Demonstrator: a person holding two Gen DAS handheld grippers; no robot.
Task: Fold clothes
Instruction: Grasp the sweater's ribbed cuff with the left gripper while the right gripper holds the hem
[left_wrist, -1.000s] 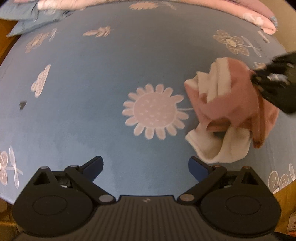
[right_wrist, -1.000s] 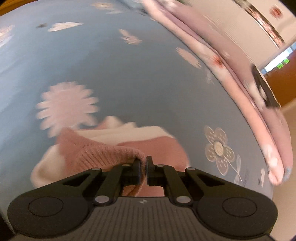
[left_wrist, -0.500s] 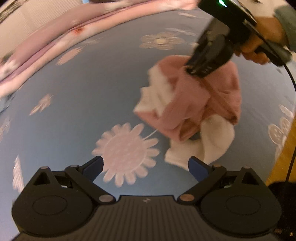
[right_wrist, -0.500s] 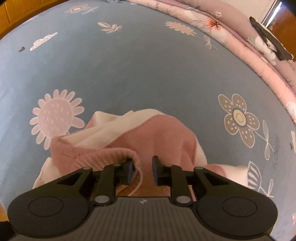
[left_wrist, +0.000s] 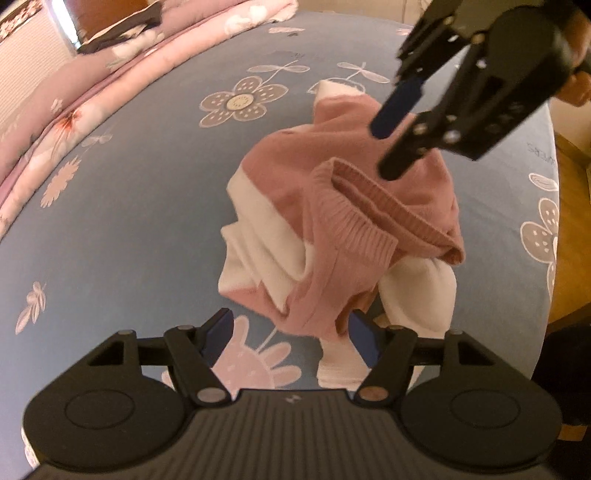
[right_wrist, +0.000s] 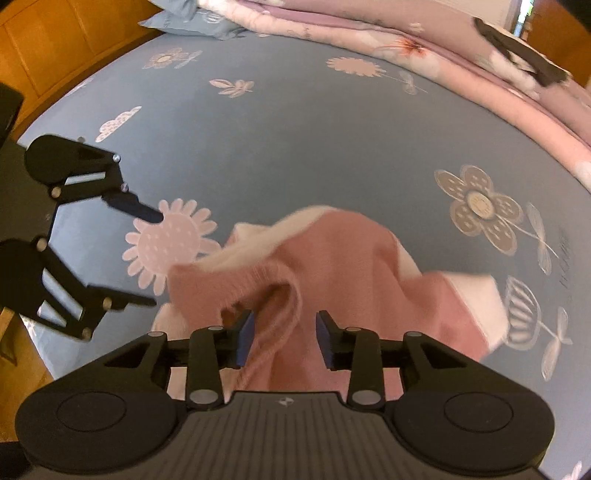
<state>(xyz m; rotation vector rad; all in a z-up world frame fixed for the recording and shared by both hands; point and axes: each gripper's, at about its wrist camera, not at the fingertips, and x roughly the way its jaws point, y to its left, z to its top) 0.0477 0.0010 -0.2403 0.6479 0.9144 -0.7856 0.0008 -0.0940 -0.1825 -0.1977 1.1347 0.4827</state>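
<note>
Left tool (left_wrist: 290, 338), at 9 o'clock of the crumpled pink-and-white sweater (left_wrist: 343, 236) on the blue flowered bed sheet (left_wrist: 129, 206), has just been closing and gapes around its near hem. Right tool (right_wrist: 284, 338), at 3 o'clock, has just been opening, narrow, cloth loose between its fingers.

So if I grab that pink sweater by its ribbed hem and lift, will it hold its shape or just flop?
Likely flop: the sweater lies crumpled in soft folds, and its white parts sag over each other. The ribbed hem looks thick, so it should grip well, not slip. It probably drags rather than slides on the sheet if pushed.
</note>
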